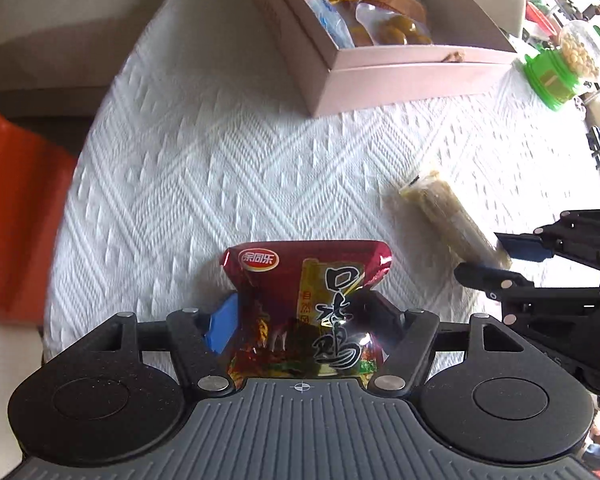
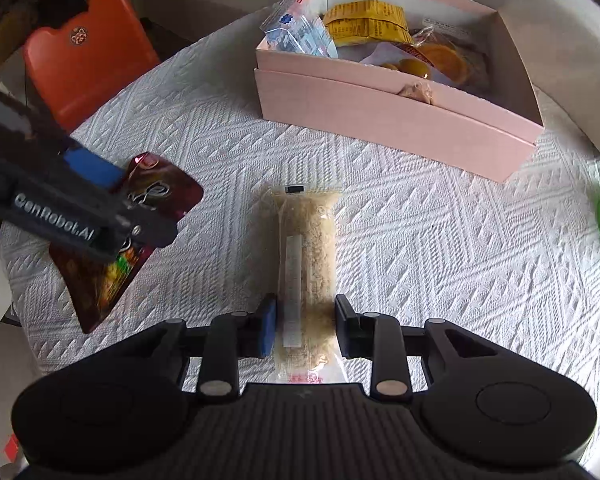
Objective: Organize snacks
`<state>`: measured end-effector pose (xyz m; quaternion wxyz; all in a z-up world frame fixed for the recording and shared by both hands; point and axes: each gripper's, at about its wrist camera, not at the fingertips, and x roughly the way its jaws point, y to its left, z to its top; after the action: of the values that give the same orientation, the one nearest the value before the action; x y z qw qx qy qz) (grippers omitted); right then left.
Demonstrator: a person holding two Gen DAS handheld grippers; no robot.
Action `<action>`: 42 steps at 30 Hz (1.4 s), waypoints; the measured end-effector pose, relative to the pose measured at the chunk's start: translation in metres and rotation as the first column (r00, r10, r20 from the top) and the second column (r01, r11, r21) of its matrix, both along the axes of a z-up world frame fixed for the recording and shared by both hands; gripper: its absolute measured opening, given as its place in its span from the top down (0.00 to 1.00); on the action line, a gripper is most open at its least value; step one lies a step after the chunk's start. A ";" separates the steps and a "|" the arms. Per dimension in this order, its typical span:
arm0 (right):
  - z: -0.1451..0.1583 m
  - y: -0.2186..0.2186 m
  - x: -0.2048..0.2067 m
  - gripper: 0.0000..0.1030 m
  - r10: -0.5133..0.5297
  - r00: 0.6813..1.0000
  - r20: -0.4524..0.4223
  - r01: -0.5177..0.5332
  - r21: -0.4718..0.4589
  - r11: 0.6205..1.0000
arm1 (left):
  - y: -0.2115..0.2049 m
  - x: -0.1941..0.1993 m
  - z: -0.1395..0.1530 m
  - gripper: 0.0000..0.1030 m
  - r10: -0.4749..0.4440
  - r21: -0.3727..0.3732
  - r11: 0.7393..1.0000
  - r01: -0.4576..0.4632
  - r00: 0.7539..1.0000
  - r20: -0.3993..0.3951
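A dark red snack packet (image 1: 308,276) with gold print sits between the fingers of my left gripper (image 1: 302,316); the blue pad and the black finger pinch its waist inward. From the right wrist view, that left gripper (image 2: 128,200) reaches down over the red packet (image 2: 168,188), on the white tablecloth (image 2: 420,240). A long clear-wrapped beige snack roll (image 2: 308,240) lies on the cloth, and my right gripper (image 2: 306,326) is shut on its near end, pads against both sides. The left wrist view shows the roll (image 1: 448,208) with the right gripper (image 1: 496,260) at its end.
An open pink box (image 2: 380,120) holding several snack packs stands at the back of the table, also the pink box (image 1: 420,68). A green-lidded jar of nuts (image 1: 556,76) stands at the right edge. An orange chair (image 2: 88,56) stands beyond the left edge.
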<state>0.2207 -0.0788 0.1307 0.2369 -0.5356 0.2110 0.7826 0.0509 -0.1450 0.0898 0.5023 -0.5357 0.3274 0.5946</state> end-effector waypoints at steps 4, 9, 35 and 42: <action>0.018 -0.007 0.011 0.72 -0.019 1.000 -0.021 0.019 0.002 1.000 | -0.008 0.003 0.015 0.50 0.019 0.021 1.000 -0.019 1.000 0.016; 0.054 -0.006 0.022 0.73 -0.067 0.995 -0.076 0.069 0.021 0.997 | -0.022 -0.013 0.062 0.86 0.082 0.105 0.990 -0.092 0.993 0.088; -0.005 -0.009 0.037 0.71 -0.023 0.999 0.046 0.025 -0.038 0.999 | -0.008 0.061 0.011 0.81 -0.076 0.022 0.997 0.075 0.993 0.094; -0.007 0.022 0.035 0.71 -0.077 0.996 0.047 0.076 0.018 0.997 | -0.015 0.106 0.004 0.78 -0.313 0.033 0.947 0.319 0.941 -0.127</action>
<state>0.2557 -0.0569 0.1234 0.2761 -0.5435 0.2193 0.7618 0.1570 -0.1602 0.0934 0.5847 -0.4259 0.4227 0.5459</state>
